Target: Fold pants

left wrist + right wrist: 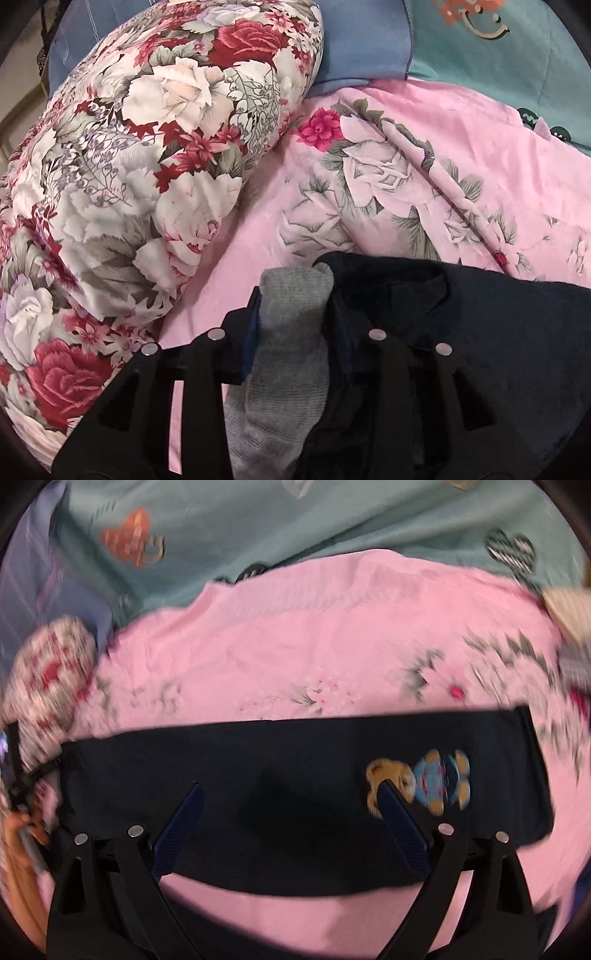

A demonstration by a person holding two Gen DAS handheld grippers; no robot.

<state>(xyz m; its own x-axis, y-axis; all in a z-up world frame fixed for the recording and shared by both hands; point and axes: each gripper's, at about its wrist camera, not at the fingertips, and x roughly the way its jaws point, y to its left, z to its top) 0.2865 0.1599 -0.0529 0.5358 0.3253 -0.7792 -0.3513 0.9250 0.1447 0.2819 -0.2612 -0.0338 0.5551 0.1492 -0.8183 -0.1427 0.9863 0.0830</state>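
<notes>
Dark navy pants (295, 775) lie as a folded band across the pink floral sheet (314, 646), with a small bear patch (439, 779) near their right end. My right gripper (291, 797) is open and empty, its blue-padded fingers (184, 823) spread just above the middle of the band. In the left wrist view my left gripper (291, 295) is shut on the pants' grey ribbed waistband (291, 325), with the navy cloth (461, 332) bunched to its right.
A large floral pillow (122, 177) lies to the left of the pants. A teal blanket (295, 524) and blue bedding (362, 40) lie at the far side. A beige thing (569, 613) shows at the right edge, blurred.
</notes>
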